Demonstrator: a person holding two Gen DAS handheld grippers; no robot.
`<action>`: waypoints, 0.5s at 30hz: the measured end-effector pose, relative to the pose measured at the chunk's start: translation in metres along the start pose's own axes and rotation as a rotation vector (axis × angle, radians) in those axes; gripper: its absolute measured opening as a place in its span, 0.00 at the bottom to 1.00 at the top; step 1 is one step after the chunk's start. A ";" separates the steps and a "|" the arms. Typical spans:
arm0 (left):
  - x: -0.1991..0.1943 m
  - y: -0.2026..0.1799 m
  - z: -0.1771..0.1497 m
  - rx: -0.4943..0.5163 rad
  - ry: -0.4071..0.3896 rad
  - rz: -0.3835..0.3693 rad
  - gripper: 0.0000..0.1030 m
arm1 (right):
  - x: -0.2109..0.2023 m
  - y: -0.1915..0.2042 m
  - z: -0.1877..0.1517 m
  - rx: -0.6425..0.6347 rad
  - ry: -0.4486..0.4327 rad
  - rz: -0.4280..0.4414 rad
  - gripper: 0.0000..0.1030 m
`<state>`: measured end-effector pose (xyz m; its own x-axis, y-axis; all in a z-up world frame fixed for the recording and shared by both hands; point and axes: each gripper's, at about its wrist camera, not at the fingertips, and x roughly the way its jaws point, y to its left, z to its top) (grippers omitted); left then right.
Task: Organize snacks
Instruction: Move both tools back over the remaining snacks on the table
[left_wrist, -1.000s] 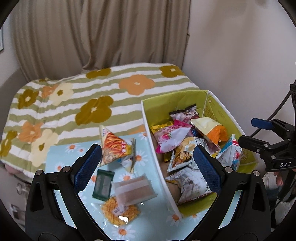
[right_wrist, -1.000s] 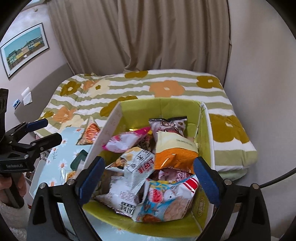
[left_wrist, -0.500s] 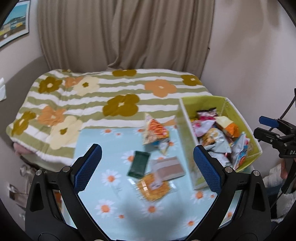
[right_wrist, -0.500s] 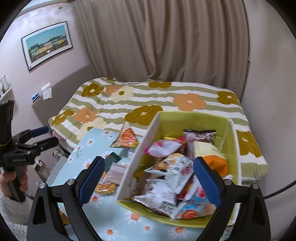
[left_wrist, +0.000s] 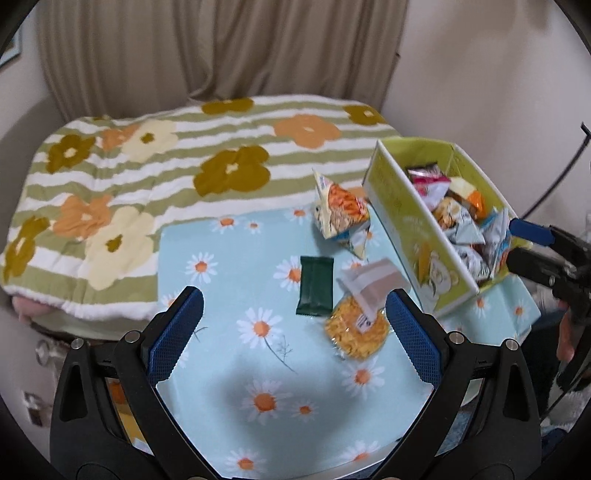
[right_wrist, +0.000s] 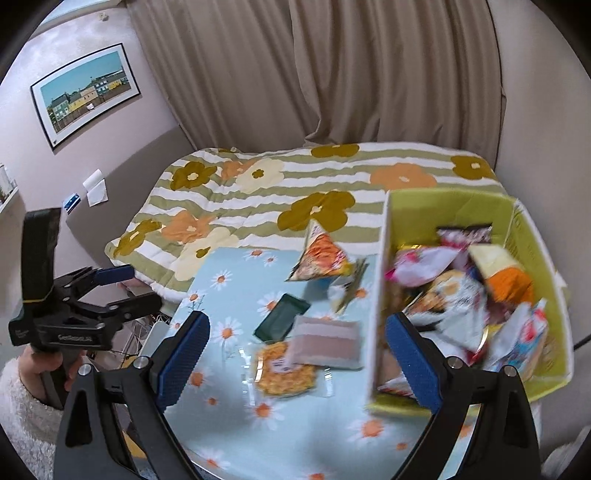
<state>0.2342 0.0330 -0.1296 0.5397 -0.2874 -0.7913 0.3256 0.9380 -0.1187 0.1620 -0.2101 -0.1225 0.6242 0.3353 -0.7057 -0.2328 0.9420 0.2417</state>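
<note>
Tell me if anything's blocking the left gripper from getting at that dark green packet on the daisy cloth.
Nothing visible blocks it. The dark green packet lies flat and uncovered on the cloth, with bare cloth between it and the left gripper, whose jaws are open and empty. The pink-and-white packet and orange snack pack lie beside it.

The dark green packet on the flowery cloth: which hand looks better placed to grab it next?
Probably left. The left gripper, open and empty, points almost at the dark green packet; the right gripper straddles the green box's wall.
</note>
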 end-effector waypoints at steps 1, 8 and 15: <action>0.004 0.004 0.001 0.007 0.008 -0.016 0.96 | 0.004 0.006 -0.004 0.006 0.003 -0.005 0.92; 0.048 0.029 0.002 0.087 0.092 -0.121 0.96 | 0.049 0.038 -0.034 0.004 0.055 -0.041 0.92; 0.112 0.023 0.005 0.151 0.181 -0.182 0.96 | 0.110 0.035 -0.071 0.003 0.152 -0.047 0.92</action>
<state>0.3057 0.0213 -0.2181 0.3194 -0.3962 -0.8608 0.5235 0.8310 -0.1883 0.1696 -0.1408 -0.2388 0.5139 0.2855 -0.8089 -0.2039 0.9566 0.2081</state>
